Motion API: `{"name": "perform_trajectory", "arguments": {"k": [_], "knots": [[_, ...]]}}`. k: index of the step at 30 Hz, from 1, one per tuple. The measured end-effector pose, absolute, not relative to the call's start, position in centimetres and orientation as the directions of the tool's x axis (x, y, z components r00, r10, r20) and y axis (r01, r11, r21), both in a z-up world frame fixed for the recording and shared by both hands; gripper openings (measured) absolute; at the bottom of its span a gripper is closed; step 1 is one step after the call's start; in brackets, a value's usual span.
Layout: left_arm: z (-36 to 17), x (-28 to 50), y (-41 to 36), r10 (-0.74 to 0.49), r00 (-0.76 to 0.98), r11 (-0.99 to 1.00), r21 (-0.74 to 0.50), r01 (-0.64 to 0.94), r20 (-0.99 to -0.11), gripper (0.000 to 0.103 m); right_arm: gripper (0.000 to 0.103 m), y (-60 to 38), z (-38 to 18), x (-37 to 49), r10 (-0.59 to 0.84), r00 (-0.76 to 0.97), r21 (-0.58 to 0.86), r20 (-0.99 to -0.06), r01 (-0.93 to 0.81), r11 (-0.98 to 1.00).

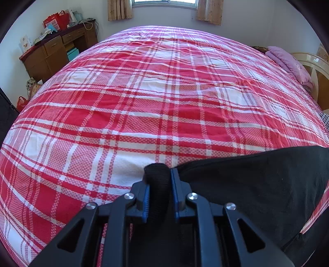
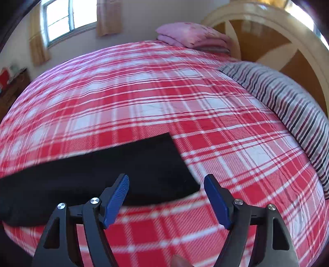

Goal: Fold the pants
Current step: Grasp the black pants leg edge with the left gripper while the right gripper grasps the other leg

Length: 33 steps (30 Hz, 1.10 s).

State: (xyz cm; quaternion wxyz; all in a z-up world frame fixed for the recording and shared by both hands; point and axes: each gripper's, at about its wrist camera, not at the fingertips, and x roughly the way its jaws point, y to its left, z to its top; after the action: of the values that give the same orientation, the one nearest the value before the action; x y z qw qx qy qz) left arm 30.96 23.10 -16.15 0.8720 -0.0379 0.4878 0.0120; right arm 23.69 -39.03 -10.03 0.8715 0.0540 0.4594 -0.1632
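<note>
In the left wrist view, the left gripper (image 1: 158,174) is seen closed on a bunched, ribbed edge of the black pants (image 1: 257,184), which is pinched between the two blue pads (image 1: 174,193). From the grip the pants spread away to the right over the red and white plaid bedspread (image 1: 144,102). Beyond the far left corner of the bed a brown wooden desk (image 1: 55,53) is seen, its top crowded with a red bag (image 1: 56,20) and papers; what the bag holds cannot be told. A teal box (image 1: 72,53) is set in the open space under the desk. A red bag on the floor (image 1: 21,102) is partly seen at the left edge; its contents are hidden. A folded pink blanket (image 1: 287,63) lies at the far right of the bed, by the cream headboard (image 1: 312,65).

In the right wrist view, which is blurred, the right gripper (image 2: 166,184) is held with its jaws apart and nothing pressed between the pads. The right end of the pants (image 2: 123,170) lies flat on the bedspread (image 2: 144,92), its near corner reaching between the open fingers; whether the left pad touches the cloth cannot be told. A grey striped quilt (image 2: 287,106) is laid along the right side of the bed, and the pink blanket (image 2: 191,37) rests at the head, before the headboard (image 2: 267,30). A window (image 2: 67,18) with beige curtains (image 2: 107,16) is seen in the far wall.
</note>
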Motion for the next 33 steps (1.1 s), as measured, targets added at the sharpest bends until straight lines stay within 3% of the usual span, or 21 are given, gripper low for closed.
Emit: {"name": "perform_trajectory", "arguments": {"k": [11, 14, 15, 16, 18, 21, 27, 33], "knots": [[-16.4, 32.2, 23.5, -0.056, 0.488, 0.995, -0.089, -0.045, -0.871, 0.018, 0.069, -42.9, -14.2, 31.6, -0.154, 0.455, -0.018, -0.877, 0.289, 0.957], [-16.5, 32.3, 23.4, -0.056, 0.485, 0.996, -0.083, -0.036, -0.873, 0.018, 0.058, -42.7, -15.6, 32.7, -0.110, 0.429, 0.003, -0.897, 0.255, 0.967], [-16.5, 32.4, 23.4, -0.058, 0.483, 0.996, -0.084, -0.032, -0.873, 0.018, 0.050, -42.7, -15.5, 32.7, -0.102, 0.442, 0.016, -0.891, 0.254, 0.967], [-16.5, 32.4, 23.4, -0.061, 0.483, 0.996, -0.085, -0.029, -0.874, 0.018, 0.036, -42.7, -15.4, 32.7, -0.086, 0.445, 0.028, -0.891, 0.244, 0.969], [-16.5, 32.4, 23.3, -0.061, 0.488, 0.997, -0.081, -0.019, -0.871, 0.016, 0.023, -42.3, -15.2, 32.7, -0.066, 0.453, 0.036, -0.889, 0.215, 0.976], [-16.4, 32.1, 23.1, -0.062, 0.513, 0.997, -0.075, -0.004, -0.856, 0.013, 0.013, -41.6, -14.8, 32.6, -0.085, 0.456, 0.011, -0.886, 0.204, 0.979], [-15.0, 30.8, 23.1, -0.079, 0.576, 0.996, -0.086, 0.014, -0.814, 0.012, 0.011, -40.1, -11.3, 30.4, -0.120, 0.562, -0.017, -0.818, 0.186, 0.982], [-11.9, 28.5, 24.1, -0.151, 0.662, 0.985, -0.172, 0.034, -0.734, 0.012, 0.011, -39.1, -5.3, 26.1, -0.100, 0.721, 0.008, -0.686, 0.145, 0.989]]}}
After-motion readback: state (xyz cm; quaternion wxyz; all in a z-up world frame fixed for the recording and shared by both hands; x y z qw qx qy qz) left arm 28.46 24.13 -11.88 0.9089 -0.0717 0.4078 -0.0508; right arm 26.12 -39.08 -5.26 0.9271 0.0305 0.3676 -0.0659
